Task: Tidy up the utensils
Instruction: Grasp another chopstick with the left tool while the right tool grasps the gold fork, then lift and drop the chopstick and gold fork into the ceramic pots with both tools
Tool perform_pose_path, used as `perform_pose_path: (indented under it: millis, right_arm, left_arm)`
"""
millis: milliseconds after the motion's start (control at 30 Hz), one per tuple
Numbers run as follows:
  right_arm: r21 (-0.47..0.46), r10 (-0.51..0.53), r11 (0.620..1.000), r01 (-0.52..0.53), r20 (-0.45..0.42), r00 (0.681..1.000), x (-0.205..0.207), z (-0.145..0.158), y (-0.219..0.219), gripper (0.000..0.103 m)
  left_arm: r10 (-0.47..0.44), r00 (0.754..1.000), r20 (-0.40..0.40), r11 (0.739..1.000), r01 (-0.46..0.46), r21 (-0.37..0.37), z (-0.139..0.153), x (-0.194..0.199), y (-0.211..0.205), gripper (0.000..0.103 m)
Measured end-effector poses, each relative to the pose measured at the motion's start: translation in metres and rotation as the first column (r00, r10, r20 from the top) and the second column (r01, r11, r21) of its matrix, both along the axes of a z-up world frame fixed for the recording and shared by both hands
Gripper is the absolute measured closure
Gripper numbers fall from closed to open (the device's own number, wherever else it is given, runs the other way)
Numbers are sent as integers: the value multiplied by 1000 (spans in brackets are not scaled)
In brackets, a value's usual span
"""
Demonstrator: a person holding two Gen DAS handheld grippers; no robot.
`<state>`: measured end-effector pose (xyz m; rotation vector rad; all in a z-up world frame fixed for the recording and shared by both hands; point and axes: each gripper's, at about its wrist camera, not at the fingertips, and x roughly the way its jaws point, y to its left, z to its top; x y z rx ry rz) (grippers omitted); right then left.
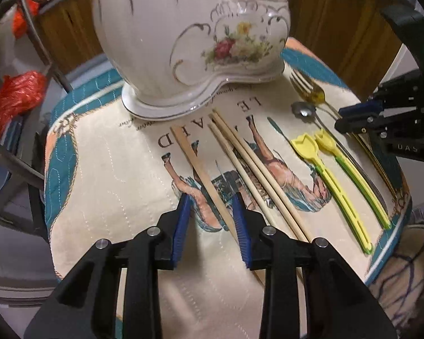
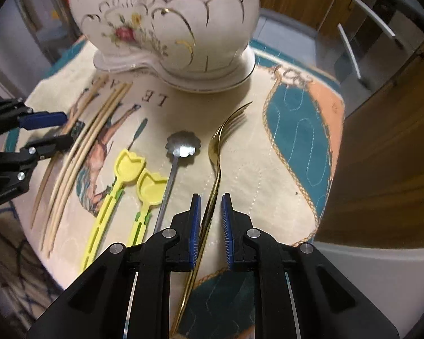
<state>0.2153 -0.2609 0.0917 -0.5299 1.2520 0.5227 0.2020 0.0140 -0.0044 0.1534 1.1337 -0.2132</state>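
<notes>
Utensils lie on a printed quilted mat (image 1: 104, 169) in front of a white floral ceramic holder (image 1: 183, 34). My left gripper (image 1: 212, 200) is open, its blue pads on either side of a flat wooden stick (image 1: 195, 166). Two wooden chopsticks (image 1: 248, 163) lie just right of it. My right gripper (image 2: 210, 200) is open around the handle of a gold fork (image 2: 216, 152), pads apart from it. A silver flower-bowl spoon (image 2: 182, 144) and two yellow tulip-shaped spoons (image 2: 127, 169) lie left of the fork.
The ceramic holder (image 2: 166, 22) stands at the mat's far edge. Red plastic bags (image 1: 11, 96) and metal chair legs are at the left. Wooden cabinet doors (image 2: 381, 155) stand at the right. The mat's edges drop off at left and right.
</notes>
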Motion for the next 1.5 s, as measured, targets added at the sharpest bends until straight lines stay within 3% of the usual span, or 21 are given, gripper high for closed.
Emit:
perform_pose_path:
  millis: [233,500,733,1000,1100,1200,1500]
  right_arm:
    - [-61,-42,997,37,-91,995,11,1,7,87]
    - [-65,-60,996,55,-79,995,8,1,12,94]
    - [61,-136,988,143,-101,985,4,5,-10,96]
    - [204,-134,969,142,-51,990,-10,23,-31,96]
    - [248,-125,961,121,3,992,-19,36,-36,96]
    - [301,-122,948,104,42,992,-27,49,-42,96]
    - [417,-163,903,106,104,981,-24,68,-53,96]
  left_arm:
    - [-16,991,-136,999,19,25,6,15,-2,74]
    - [-16,970,-241,999,27,43,6,35,-1,74]
    - [8,974,-224,1000,-3,23,6,29,7,97]
    - [21,988,-156,994,-37,-100,10,7,35,98]
    - [41,995,-96,983,-57,-173,17,-10,51,98]
    - [66,998,-24,979,-69,-190,29,-24,65,98]
    - [145,975,170,958,-95,-271,70,-54,92,98]
